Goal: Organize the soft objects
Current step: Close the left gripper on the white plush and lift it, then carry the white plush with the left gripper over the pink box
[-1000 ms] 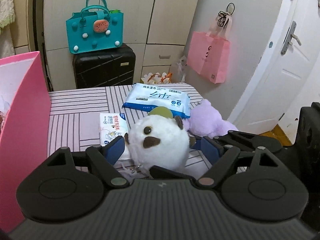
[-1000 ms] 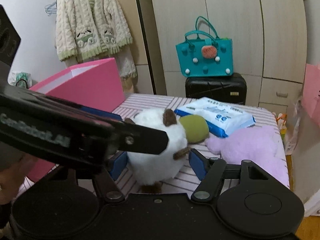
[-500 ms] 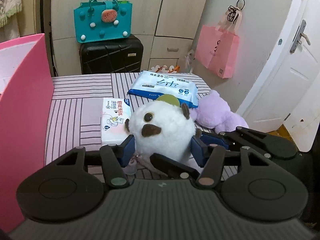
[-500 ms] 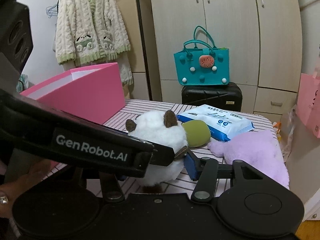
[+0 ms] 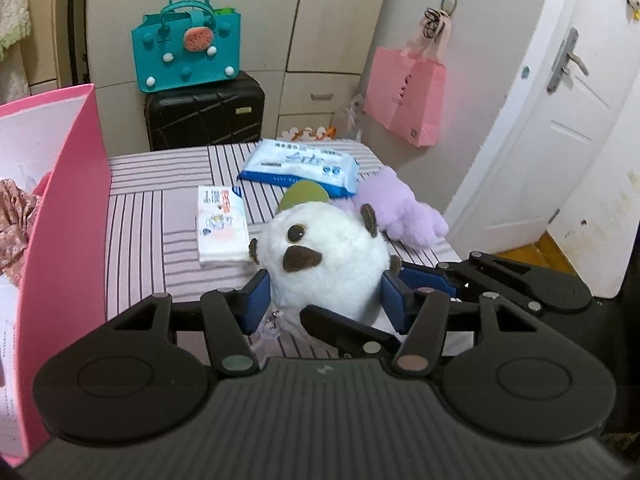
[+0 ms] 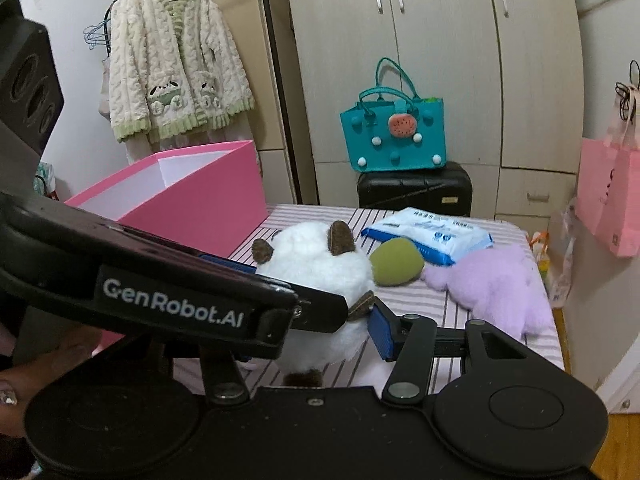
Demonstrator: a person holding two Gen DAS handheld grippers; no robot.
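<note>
White round plush toy, brown ears and snout patch: sits at the near edge of the striped table, gripped from two directions at once.

Left gripper: blue pads pressed into the plush's lower flanks, one on each side; jaws partly closed, having drawn in around the toy within the last second.

Right gripper: reaches in across the left one. Its right blue pad presses the plush beside a brown ear; its other finger is hidden behind the left gripper's black arm. Jaws about half closed on the same toy, also narrowed in the last second.

Green round cushion: just behind the plush, touching it.

Lilac plush: lying flat to the right of the green piece, near the table's edge.

Blue-and-white wet-wipe pack: flat, farther back on the table.

Small tissue packet: flat, left of the white plush.

Pink open box: stands on the table's left side; floral cloth visible inside.

Beyond the table: teal tote bag on a black suitcase; pink paper bag hanging on the wall; cream knitted cardigan on a hanger.

A hand shows at the lower left of the right wrist view.
</note>
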